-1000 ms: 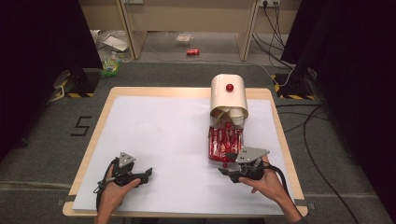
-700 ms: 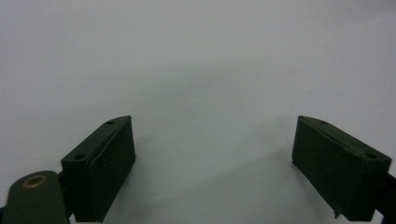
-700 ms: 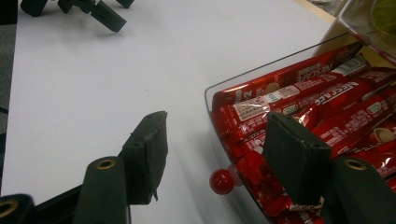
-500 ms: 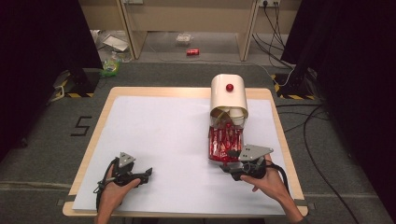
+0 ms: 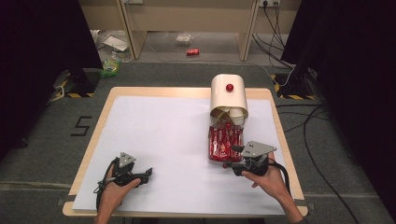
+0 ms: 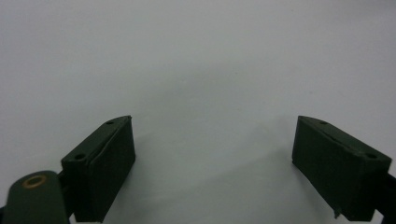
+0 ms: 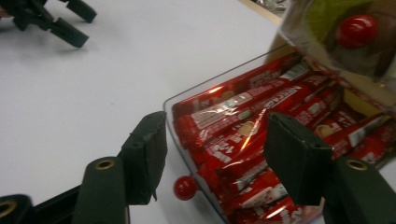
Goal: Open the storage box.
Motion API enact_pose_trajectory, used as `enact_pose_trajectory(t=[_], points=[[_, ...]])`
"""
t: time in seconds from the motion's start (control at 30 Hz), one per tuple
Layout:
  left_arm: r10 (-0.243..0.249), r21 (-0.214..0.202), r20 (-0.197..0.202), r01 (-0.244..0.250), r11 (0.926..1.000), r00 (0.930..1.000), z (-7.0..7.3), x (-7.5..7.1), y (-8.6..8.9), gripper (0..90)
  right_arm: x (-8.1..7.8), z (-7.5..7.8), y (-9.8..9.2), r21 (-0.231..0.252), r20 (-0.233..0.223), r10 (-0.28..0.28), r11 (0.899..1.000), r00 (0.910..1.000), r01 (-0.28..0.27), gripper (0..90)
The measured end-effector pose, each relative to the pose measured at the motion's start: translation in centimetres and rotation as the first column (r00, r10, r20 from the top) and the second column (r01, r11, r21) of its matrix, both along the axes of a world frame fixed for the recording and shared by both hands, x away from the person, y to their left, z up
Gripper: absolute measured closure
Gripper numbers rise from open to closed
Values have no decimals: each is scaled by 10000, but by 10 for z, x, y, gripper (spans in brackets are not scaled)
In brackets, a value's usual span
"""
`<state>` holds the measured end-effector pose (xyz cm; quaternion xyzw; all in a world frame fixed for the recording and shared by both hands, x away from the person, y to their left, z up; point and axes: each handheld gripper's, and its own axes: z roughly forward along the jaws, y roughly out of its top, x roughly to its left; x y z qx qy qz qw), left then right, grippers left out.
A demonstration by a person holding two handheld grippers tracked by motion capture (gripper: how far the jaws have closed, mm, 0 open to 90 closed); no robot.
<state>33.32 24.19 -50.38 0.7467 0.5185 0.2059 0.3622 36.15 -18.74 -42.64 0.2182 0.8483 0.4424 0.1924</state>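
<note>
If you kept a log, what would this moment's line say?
left hand-held gripper: open, resting on table | right hand-held gripper: open, at drawer of red packets

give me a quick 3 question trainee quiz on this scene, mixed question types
1. True or false: the left gripper rests on bare white table with its jaws open and nothing between them.
2. Multiple choice: what fills the clear drawer? A) red sachets B) teabags C) spoons
3. Short answer: which small part on the drawer's front sits between the right gripper jaws?

Key
1. True
2. A, red sachets
3. The red knob
</note>
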Motion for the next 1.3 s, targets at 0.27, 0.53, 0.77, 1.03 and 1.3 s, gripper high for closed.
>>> enact_pose_trajectory(t=[0.27,0.53,0.77,1.03,1.3], points=[[-2,6,0,2,10000,10000,0,0,0,127,6,0,-4,500,-78,-916,9945,9958,919,329],[-13,35,-2,13,10000,10000,0,0,0,127,10,-1,-4,590,-180,-1210,9908,9925,1219,400],[-3,65,-1,3,10000,10000,0,0,-1,127,17,-2,-3,427,-223,-1715,9841,9849,1723,440],[-5,122,-7,5,9999,10000,0,0,-1,127,23,-5,1,333,-353,-2002,9789,9791,2014,454],[-24,326,-17,25,9995,10000,0,0,-3,120,29,-7,1,312,-468,-2137,9760,9758,2153,460]])
